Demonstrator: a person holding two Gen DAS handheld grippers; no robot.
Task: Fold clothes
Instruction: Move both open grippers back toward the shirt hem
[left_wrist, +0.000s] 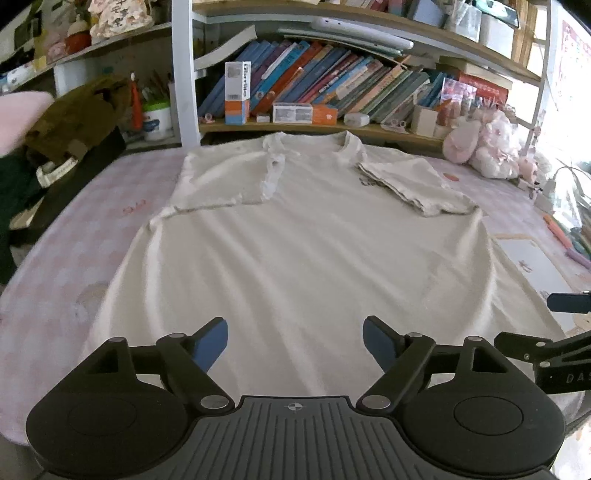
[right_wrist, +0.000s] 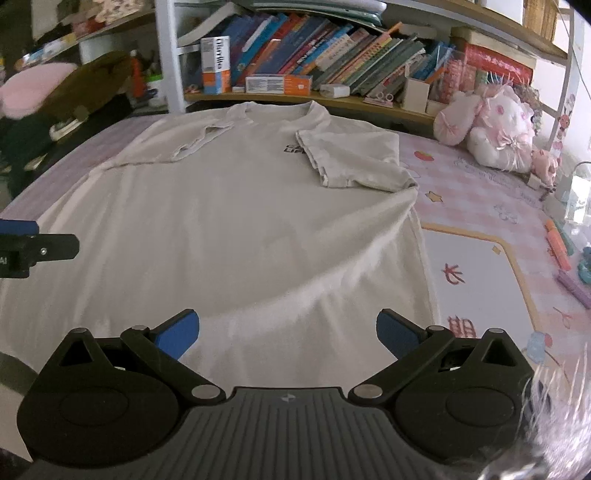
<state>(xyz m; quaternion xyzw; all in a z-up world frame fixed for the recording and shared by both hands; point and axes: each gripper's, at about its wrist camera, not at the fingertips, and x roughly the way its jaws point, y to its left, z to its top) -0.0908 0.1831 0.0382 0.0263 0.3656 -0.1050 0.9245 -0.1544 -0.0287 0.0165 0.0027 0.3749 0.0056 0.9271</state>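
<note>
Bookshelf (left_wrist: 314, 85) backs the pink-checked counter (left_wrist: 66, 236) in the left wrist view; a brown plush (left_wrist: 77, 114) sits far left and pink plush toys (left_wrist: 487, 147) far right. White T-shirt (left_wrist: 295, 236) lies flat mid-counter, collar toward the shelf, both sleeves folded inward. Left tool (left_wrist: 295, 341) hovers over the hem, jaws wide, gripping nothing. Bare counter shows along the shirt's left edge.

Right wrist view: right tool (right_wrist: 288, 334) likewise spread wide and empty over the T-shirt's (right_wrist: 229, 229) lower right part. A white mat (right_wrist: 480, 280) lies just beside the shirt's right edge, markers (right_wrist: 557, 247) beyond it. The left tool's finger (right_wrist: 18, 227) enters at the left border.
</note>
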